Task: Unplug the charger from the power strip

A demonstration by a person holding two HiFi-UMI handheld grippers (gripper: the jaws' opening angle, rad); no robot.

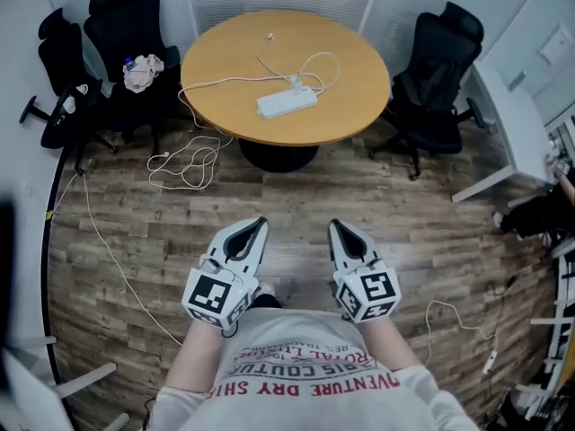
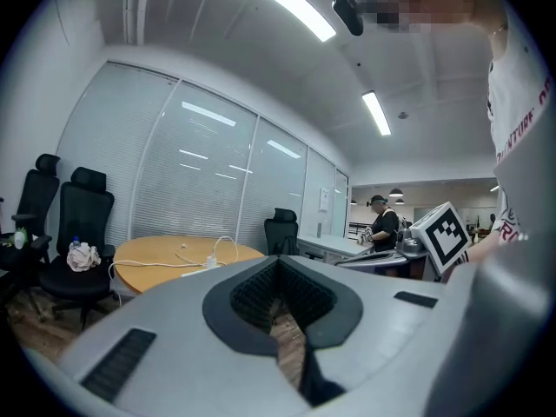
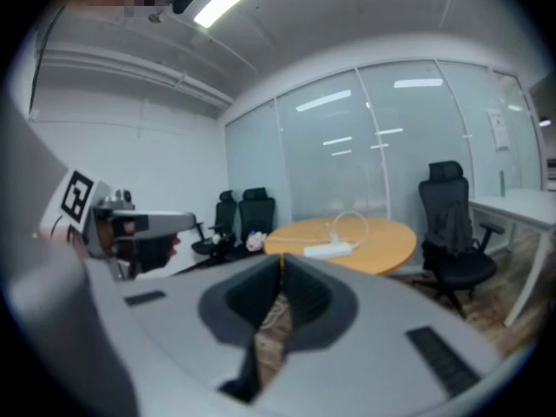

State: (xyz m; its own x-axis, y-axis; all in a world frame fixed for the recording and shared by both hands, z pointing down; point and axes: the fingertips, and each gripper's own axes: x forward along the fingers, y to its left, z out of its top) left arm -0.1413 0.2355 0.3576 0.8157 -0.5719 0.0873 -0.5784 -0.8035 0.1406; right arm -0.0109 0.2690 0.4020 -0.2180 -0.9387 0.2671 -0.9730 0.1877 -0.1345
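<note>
**Q:** Reading outward from the tools, how do the two grippers stand?

**A:** The left gripper [image 1: 258, 225] and the right gripper [image 1: 334, 226] are held side by side over the wood floor [image 1: 431, 241], just ahead of the person's shirt [image 1: 296, 366]. Each has its jaws pressed together at the tip, with nothing between them.

**Q:** Where is the charger?

**A:** The charger [image 1: 295, 83] is plugged into the power strip [image 1: 286, 103], toward the end nearer the table's right edge. The strip lies flat near the middle of the round table [image 1: 225, 52], a little toward its near edge and well apart from both grippers. One white cable [image 1: 322, 61] loops on the tabletop beside the charger. Another runs across to the table's left edge.

**Q:** And around the table?

**A:** A tangle of white cord [image 1: 184, 164] lies on the floor below the left edge. Two black chairs [image 1: 126, 25] stand beside that edge, one carrying a bundle of cloth [image 1: 142, 72]. A third chair [image 1: 440, 70] stands at the right edge, with a white desk [image 1: 503, 115] beyond it.
</note>
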